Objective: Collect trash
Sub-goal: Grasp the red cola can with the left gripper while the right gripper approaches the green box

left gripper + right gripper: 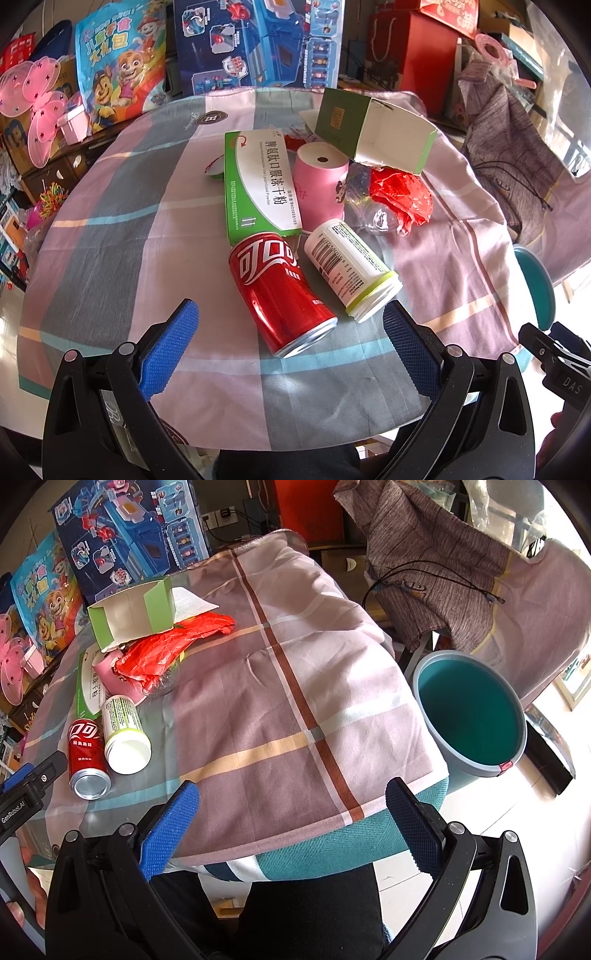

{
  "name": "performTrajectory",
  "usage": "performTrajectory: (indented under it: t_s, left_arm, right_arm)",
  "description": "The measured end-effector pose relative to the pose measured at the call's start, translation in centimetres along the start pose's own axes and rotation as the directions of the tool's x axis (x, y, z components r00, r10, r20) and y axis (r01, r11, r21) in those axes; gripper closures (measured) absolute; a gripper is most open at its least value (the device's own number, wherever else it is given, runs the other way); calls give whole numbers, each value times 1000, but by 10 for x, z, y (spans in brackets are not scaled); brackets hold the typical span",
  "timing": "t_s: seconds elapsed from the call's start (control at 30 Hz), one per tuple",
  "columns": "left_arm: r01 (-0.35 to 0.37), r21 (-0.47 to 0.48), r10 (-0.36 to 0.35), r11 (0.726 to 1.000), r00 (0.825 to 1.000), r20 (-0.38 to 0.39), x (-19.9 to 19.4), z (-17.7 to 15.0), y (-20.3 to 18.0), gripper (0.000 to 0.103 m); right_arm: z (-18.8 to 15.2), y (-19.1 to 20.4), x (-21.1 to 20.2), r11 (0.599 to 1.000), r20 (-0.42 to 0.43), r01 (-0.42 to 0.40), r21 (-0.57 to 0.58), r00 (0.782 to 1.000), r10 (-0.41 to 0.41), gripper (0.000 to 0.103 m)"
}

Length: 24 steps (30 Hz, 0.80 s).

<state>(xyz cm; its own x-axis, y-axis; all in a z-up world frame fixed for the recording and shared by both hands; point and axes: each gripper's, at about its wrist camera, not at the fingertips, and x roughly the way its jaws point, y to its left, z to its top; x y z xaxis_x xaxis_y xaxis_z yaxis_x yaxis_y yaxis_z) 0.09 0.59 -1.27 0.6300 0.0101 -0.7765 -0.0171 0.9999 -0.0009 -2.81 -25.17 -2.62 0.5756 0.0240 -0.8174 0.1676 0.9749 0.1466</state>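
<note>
A heap of trash lies on the cloth-covered round table [110, 258]: a red cola can [280, 291] on its side, a white bottle with a green band [351, 267], a green and white medicine box [258, 184], a pink paper cup [319, 184], a red plastic bag [402, 195] and an open green carton [373, 129]. My left gripper [291, 350] is open and empty, just in front of the can. My right gripper [291, 827] is open and empty over the table's near edge. The can [86, 760] and the bottle [123, 731] lie to its left. A teal bin [472, 716] stands on the floor to the right.
Toy boxes [258, 40] and bags stand behind the table. A grey garment [424, 565] hangs over a chair behind the bin. A clear plastic piece [373, 214] lies by the red bag. The right gripper's body [554, 362] shows at the left view's right edge.
</note>
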Motion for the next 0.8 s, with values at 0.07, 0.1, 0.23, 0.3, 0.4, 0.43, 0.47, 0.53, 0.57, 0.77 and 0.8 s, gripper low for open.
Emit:
performTrajectory:
  t_s: [0.07, 0.1, 0.23, 0.3, 0.4, 0.43, 0.47, 0.53, 0.57, 0.77, 0.8]
  left_arm:
    - [1, 0, -1, 1000, 1000, -2, 1, 0, 1, 3]
    - [1, -1, -1, 1000, 1000, -4, 1, 0, 1, 3]
    - [0, -6, 0, 1000, 1000, -14, 5, 0, 6, 3]
    - [-4, -12, 4, 1000, 1000, -22, 7, 0, 9, 3]
    - [-13, -33, 12, 999, 999, -35, 13, 4, 17, 3]
    - [-15, -43, 13, 999, 999, -40, 15, 6, 22, 3]
    - [-18, -49, 16, 999, 999, -45, 18, 7, 26, 3]
    - [-23, -71, 19, 997, 998, -61, 23, 11, 38, 3]
    - [-19, -87, 13, 996, 998, -68, 26, 13, 44, 3]
    - [11, -158, -30, 987, 992, -124, 46, 22, 64, 3]
    - [10, -150, -30, 989, 990, -135, 50, 22, 61, 3]
  right_arm:
    - [0, 0, 1, 1000, -5, 0, 1, 1000, 0, 6]
    - [0, -1, 2, 1000, -8, -1, 1, 1000, 1, 6]
    - [-1, 0, 5, 1000, -18, -4, -1, 1000, 4, 6]
    - [-1, 0, 7, 1000, -22, -5, -1, 1000, 5, 6]
    - [1, 0, 10, 1000, -31, -8, -5, 1000, 7, 6]
    - [3, 1, 12, 1000, -34, -9, -10, 999, 9, 6]
    - [6, 1, 13, 1000, -36, -9, -16, 999, 9, 6]
    - [11, 2, 14, 1000, -33, -14, -19, 999, 13, 6]
    - [13, 2, 15, 1000, -32, -19, -19, 999, 18, 6]
    - [28, 8, 28, 998, -49, -43, -36, 998, 41, 6]
    - [30, 10, 31, 998, -60, -51, -45, 997, 48, 6]
